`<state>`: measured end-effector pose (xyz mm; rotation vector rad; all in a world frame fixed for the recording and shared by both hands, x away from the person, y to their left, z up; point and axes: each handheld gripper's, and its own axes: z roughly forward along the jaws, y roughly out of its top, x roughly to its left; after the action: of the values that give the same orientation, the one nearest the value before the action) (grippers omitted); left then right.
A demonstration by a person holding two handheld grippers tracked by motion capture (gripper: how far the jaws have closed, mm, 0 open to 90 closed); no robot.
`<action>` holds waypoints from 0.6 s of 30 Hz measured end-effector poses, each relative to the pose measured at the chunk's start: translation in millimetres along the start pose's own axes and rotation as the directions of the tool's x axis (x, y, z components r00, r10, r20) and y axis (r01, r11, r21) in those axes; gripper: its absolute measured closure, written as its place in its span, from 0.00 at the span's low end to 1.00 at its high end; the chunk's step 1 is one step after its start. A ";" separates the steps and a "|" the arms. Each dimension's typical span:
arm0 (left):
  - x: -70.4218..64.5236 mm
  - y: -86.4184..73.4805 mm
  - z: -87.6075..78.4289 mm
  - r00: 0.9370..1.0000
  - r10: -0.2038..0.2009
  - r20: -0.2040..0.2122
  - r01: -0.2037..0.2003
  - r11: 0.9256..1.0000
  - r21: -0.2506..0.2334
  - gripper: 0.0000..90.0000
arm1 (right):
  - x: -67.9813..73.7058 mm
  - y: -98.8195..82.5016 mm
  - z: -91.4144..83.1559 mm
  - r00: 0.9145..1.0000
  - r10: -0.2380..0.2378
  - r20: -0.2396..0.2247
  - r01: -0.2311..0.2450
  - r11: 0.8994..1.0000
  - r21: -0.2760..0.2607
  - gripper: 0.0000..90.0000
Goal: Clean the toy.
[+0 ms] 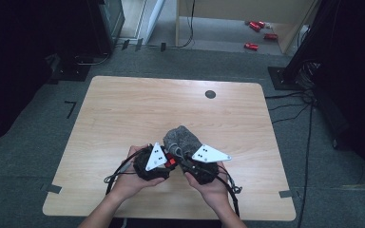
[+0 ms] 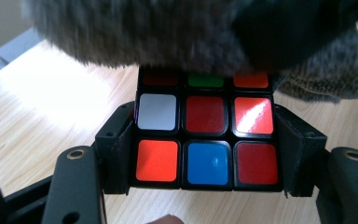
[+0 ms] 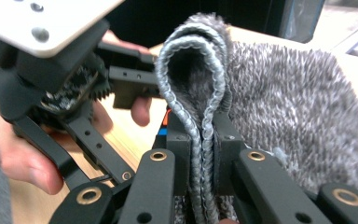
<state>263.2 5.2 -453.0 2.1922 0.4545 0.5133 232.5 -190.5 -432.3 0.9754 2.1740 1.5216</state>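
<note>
In the high view, 2 hands hold the left gripper (image 1: 167,159) and right gripper (image 1: 186,159) close together above the desk (image 1: 123,109), under a grey cloth (image 1: 183,138). The left gripper view has the jaws clamped on a puzzle cube (image 2: 205,135) beneath the cloth. In the right gripper view, the jaws pinch the cloth's folded edge (image 3: 204,140).
</note>
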 end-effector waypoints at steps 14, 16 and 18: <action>-2.8 0.0 5.8 1.000 -0.015 0.018 0.014 0.999 0.036 0.39 | 4.1 -2.6 14.2 0.999 0.027 -0.042 -0.023 0.995 0.098 0.92; -2.1 -0.6 5.5 0.999 -0.025 0.029 0.025 0.999 0.027 0.39 | -0.8 -1.9 11.7 0.998 0.038 -0.041 -0.034 0.996 0.088 0.92; -1.7 -1.4 4.8 0.999 -0.023 0.029 0.023 1.000 0.018 0.39 | -5.8 -1.6 8.7 0.998 0.053 -0.031 -0.051 0.996 0.078 0.92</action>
<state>264.0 2.1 -457.2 2.2060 0.4696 0.4656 241.4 -188.7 -437.8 1.0459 2.2621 1.4970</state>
